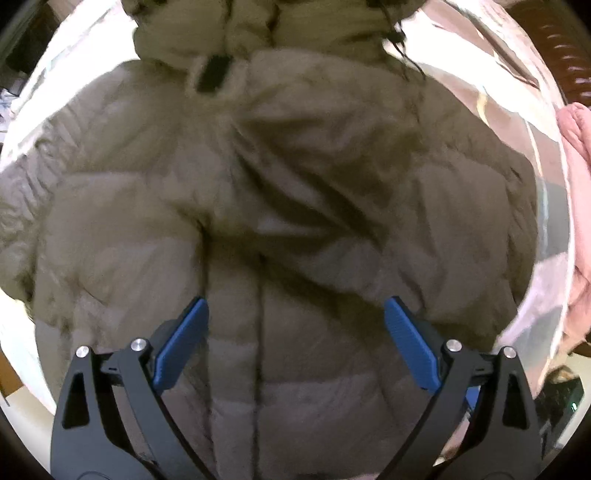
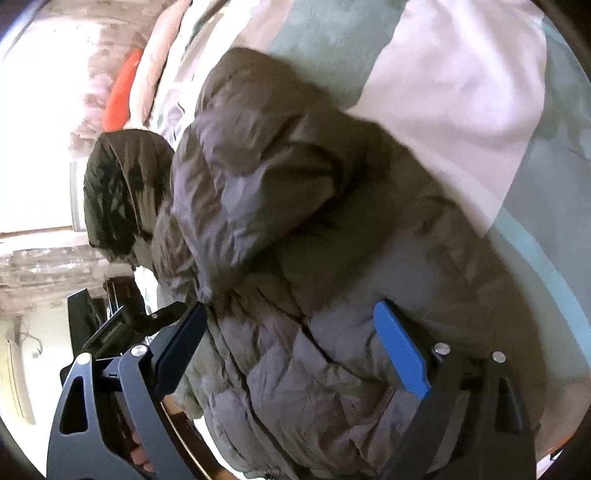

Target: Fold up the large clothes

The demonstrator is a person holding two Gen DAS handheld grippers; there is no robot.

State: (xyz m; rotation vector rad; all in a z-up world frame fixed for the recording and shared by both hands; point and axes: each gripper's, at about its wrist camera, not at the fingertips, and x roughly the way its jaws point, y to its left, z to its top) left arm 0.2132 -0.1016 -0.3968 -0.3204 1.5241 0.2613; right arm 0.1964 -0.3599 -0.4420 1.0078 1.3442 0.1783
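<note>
A large grey-olive puffer jacket lies spread on the bed, its hood at the far end and its centre zip line running towards me. One sleeve lies folded across the chest. My left gripper is open just above the lower front, jaws wide apart, holding nothing. In the right wrist view the same jacket fills the frame, with the hood at the left. My right gripper is open over the jacket's body and empty.
The bed cover has white and pale green panels. A pink garment lies at the right edge of the bed. An orange item and a pink pillow lie beyond the hood. The left gripper's body shows at the left.
</note>
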